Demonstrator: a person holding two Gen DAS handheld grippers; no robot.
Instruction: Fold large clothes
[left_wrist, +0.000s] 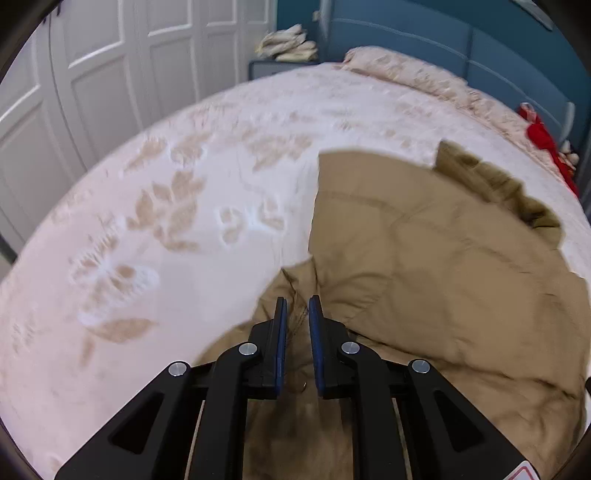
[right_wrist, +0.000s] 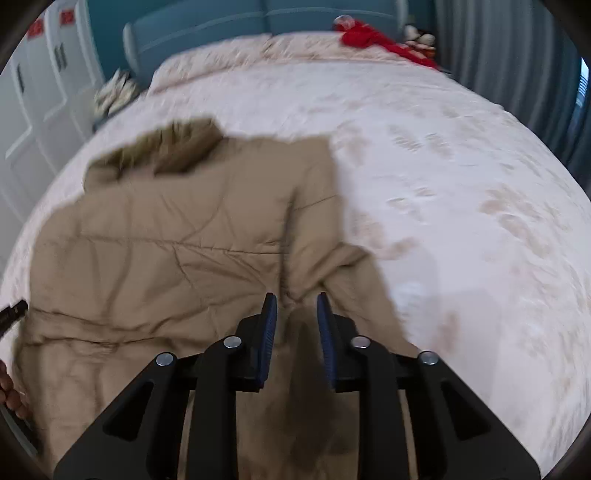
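Coat lies on the bed; my left gripper pinches its fabric, my right gripper stands slightly apart over it.

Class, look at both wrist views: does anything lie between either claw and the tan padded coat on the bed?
Nothing visible does. The left claw sits right over a puckered fold of the tan padded coat with the fur-trimmed hood, and the right claw hangs directly over its fabric too. Only the pale leaf-patterned bedspread surrounds it.
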